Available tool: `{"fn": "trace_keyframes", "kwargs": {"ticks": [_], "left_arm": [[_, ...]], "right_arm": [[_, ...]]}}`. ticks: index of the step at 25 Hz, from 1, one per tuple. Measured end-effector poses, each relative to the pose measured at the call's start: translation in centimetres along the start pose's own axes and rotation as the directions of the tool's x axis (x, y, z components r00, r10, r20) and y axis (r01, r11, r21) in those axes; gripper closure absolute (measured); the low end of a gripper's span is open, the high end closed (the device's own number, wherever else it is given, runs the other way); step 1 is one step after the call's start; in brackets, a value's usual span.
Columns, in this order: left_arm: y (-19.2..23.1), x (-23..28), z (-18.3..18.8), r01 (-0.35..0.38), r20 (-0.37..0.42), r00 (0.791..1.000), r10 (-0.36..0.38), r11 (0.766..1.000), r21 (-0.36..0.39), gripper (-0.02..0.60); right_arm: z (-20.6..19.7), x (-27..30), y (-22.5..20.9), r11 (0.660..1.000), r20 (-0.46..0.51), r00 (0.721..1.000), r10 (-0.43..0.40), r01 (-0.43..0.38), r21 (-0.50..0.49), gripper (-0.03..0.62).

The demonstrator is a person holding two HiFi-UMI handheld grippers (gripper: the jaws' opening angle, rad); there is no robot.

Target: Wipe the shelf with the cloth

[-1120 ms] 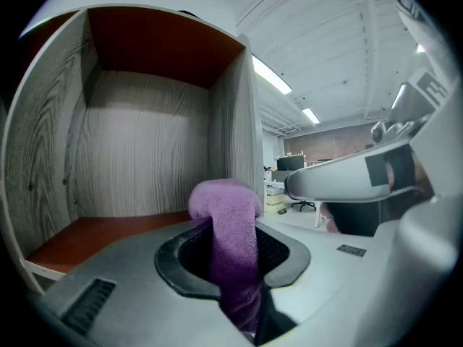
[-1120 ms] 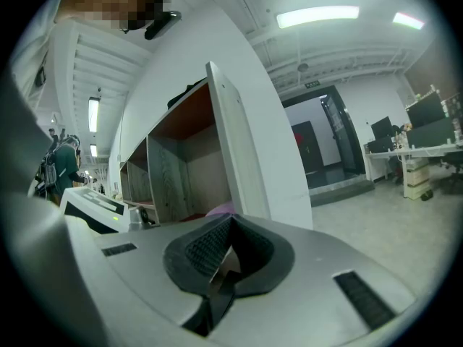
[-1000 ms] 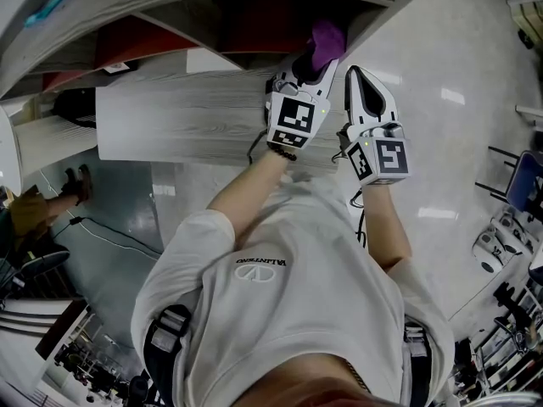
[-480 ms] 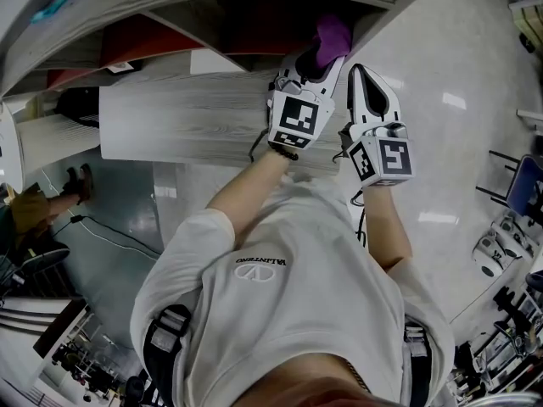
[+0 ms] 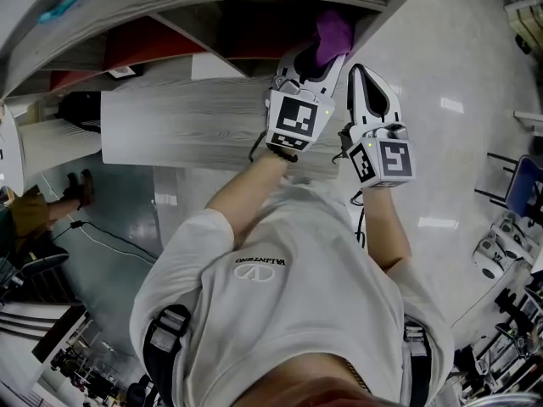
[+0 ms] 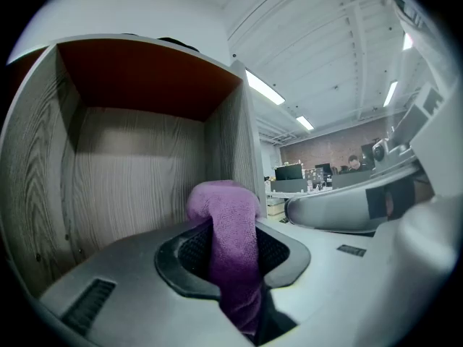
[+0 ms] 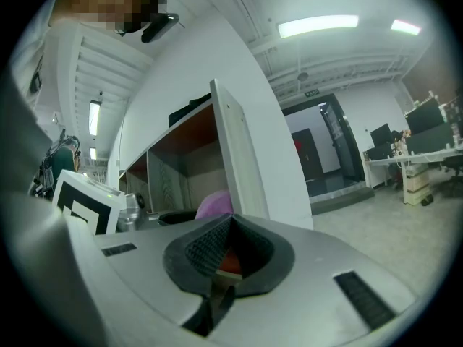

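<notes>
My left gripper (image 5: 316, 60) is shut on a purple cloth (image 5: 333, 34), which pokes out past its tips into the right end compartment of the shelf (image 5: 195, 121). In the left gripper view the purple cloth (image 6: 228, 248) stands pinched between the jaws, in front of a wood-grain compartment with a red-brown ceiling (image 6: 145, 78). My right gripper (image 5: 366, 87) is shut with nothing in it, just right of the left one, outside the shelf's white side panel (image 7: 242, 165). From the right gripper view the cloth (image 7: 215, 205) shows beyond the panel's edge.
The shelf's grey wood-grain board (image 5: 182, 125) stretches left, with red-backed compartments (image 5: 140, 41) above it. A glossy floor (image 5: 458, 142) lies to the right. Office chairs and desks (image 7: 419, 157) stand far off. The person's white shirt (image 5: 280, 312) fills the lower middle of the head view.
Both grippers have shifted slightly up and right in the head view; the cloth has pushed a little deeper into the compartment. Both stay shut.
</notes>
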State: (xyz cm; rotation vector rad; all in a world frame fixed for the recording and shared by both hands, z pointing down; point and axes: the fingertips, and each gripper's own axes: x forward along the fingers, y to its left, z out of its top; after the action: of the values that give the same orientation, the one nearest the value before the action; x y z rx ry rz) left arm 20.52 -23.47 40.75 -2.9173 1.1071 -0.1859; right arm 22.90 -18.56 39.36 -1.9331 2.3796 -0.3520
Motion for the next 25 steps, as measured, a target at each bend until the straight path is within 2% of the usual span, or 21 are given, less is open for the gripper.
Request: {"fn": "trace_keyframes", "kwargs": {"ticks": [16, 25], "left_arm": [[-0.1, -0.8, 5.0, -0.003, 0.062, 0.998, 0.002, 1.000, 0.006, 0.479], [0.0, -1.2, 7.5, 0.003, 0.092, 0.996, -0.003, 1.000, 0.006, 0.479]], "right_arm": [[4.7, -0.4, 0.5, 1.000, 0.092, 0.996, 0.003, -0.001, -0.020, 0.594], [5.8, -0.3, 1.5, 0.999, 0.099, 0.995, 0.022, -0.019, -0.038, 0.593]]}}
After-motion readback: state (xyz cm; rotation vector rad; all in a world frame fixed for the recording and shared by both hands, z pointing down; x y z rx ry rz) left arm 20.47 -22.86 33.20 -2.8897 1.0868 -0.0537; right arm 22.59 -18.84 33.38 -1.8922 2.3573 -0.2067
